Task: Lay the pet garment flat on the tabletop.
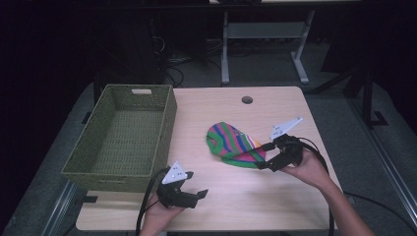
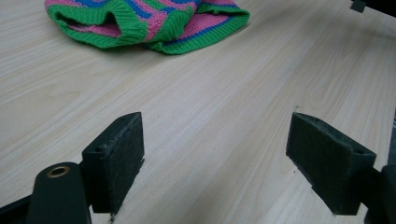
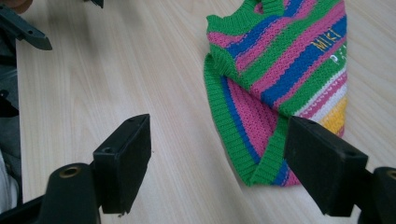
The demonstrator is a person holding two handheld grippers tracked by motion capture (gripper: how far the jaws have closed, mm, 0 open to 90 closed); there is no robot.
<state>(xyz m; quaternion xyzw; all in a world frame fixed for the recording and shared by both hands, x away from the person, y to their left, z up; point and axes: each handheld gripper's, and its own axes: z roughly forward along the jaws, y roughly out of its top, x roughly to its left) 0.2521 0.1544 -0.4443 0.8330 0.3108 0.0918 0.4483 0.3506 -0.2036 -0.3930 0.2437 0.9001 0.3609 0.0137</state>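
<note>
Both jaws agape, the right hand-held gripper (image 1: pixel 266 156) nears the striped sweater (image 1: pixel 233 144), ungrasped beside the basket (image 1: pixel 101 162); left hand-held gripper (image 1: pixel 195 185) idle.

I see a light wood table (image 1: pixel 290 206) with rounded corners and a round cable hole (image 1: pixel 247 100) near its far edge. A woven olive-green basket (image 1: pixel 167 125) sits on the table's left side; it is rectangular, with a slot handle (image 1: pixel 141 91) in its far wall, and its near left corner overhangs the table edge. Beyond the table I see grey carpet (image 1: pixel 265 69) and the white legs of a second desk (image 1: pixel 225 49), with dark cables (image 1: pixel 172 73) lying on the floor to their left.
</note>
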